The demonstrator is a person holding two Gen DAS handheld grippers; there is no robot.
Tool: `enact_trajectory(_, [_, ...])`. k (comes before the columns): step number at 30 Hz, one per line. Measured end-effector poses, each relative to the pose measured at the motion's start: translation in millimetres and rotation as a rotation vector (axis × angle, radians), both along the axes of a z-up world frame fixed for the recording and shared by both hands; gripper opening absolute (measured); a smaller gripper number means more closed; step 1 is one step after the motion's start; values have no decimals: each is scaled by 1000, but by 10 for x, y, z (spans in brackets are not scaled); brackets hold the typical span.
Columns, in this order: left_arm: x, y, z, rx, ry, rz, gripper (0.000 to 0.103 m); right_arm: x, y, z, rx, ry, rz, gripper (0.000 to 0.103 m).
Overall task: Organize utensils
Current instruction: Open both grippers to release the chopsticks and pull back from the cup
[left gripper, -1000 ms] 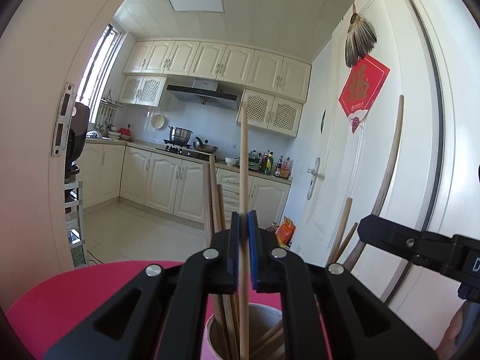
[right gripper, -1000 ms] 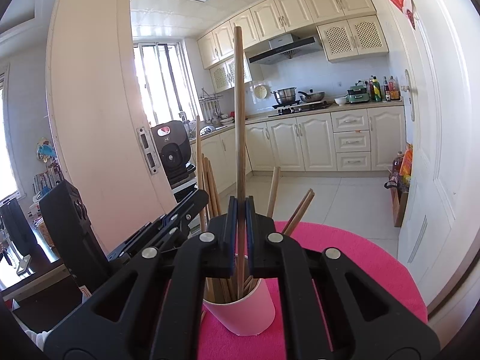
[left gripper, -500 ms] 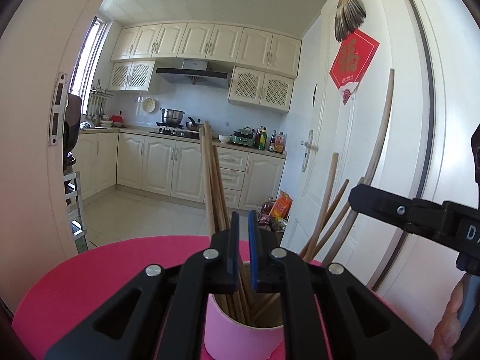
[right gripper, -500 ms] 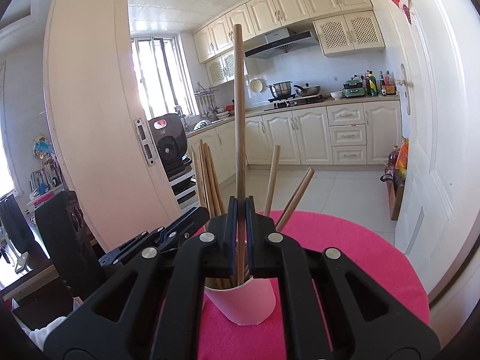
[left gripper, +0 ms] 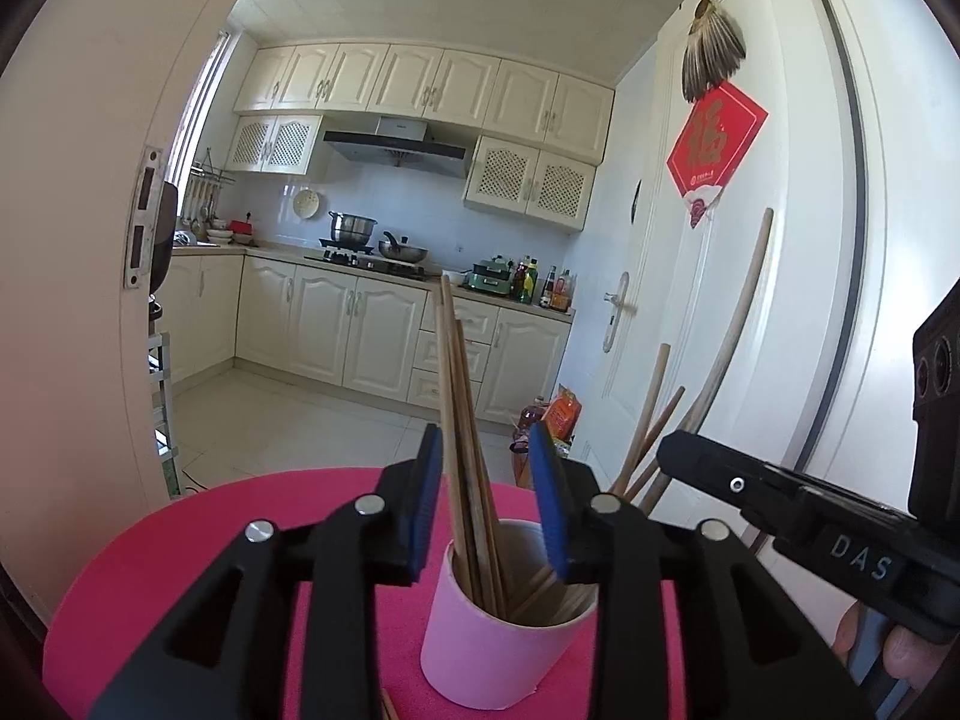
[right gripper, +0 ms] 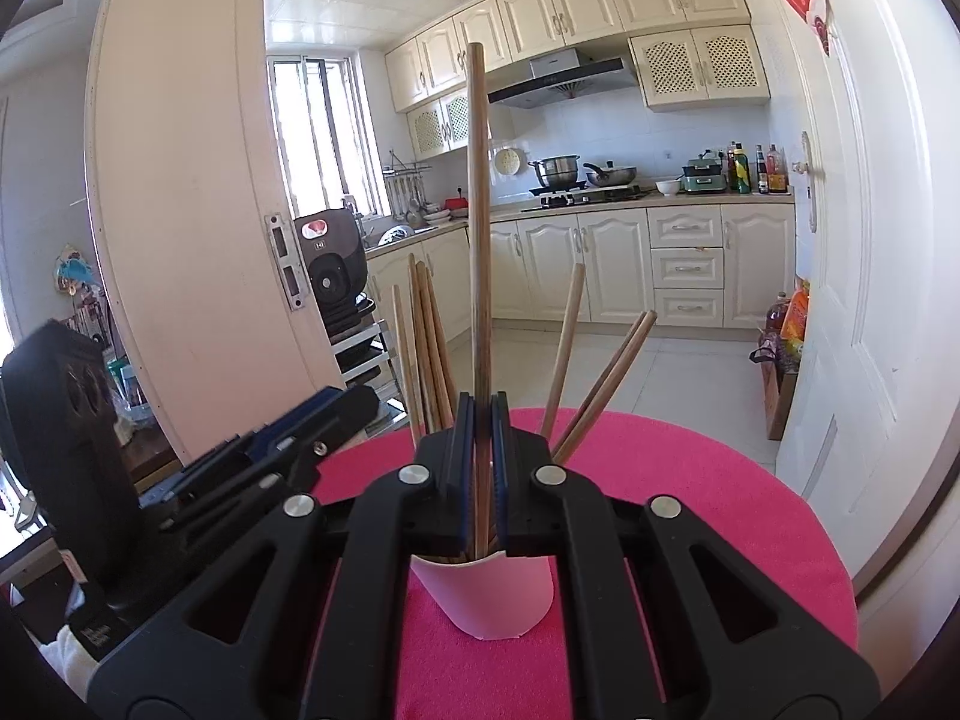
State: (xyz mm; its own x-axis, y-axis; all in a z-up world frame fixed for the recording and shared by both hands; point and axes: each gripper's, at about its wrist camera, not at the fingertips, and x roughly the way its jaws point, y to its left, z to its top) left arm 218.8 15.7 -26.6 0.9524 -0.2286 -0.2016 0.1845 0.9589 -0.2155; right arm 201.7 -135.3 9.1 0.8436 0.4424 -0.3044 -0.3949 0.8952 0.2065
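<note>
Left tool [left gripper: 487, 501]: jaws opening now, blue pads standing apart either side of a cluster of chopsticks [left gripper: 461, 444], not pressing on them.
Right tool [right gripper: 482, 456]: jaws together, clamped on one long wooden chopstick [right gripper: 479, 228] that stands upright, its lower end down in the cup.
Cup [left gripper: 492, 648]: one, pale pink, round and smooth, paper by the look of it, standing on the worktop just in front of both tools.
Chopstick count: right view gives four bunched on the left of the cup, three leaning out to the right, plus the held one; exact total hard to tell where they overlap.
Material: plain round wooden sticks, brown, some darker toward the bottom.
Worktop [right gripper: 708, 498]: round, covered in bright pink felt-like cloth.
Left view only: looks down into the cup's open mouth; fingertips of a hand [left gripper: 882, 642] at the right edge, under the other tool.
Right view only: the held stick's full height, and the left tool from the side.
</note>
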Motion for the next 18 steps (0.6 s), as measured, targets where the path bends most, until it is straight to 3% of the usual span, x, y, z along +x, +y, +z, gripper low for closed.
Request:
enact_trajectory(8, [-141, 119, 39, 12, 20, 34, 46, -38, 106, -78, -40, 10, -11, 6])
enact_trajectory(18, [-248, 158, -14, 114, 89, 78, 47, 16, 231, -293, -106, 41, -43, 6])
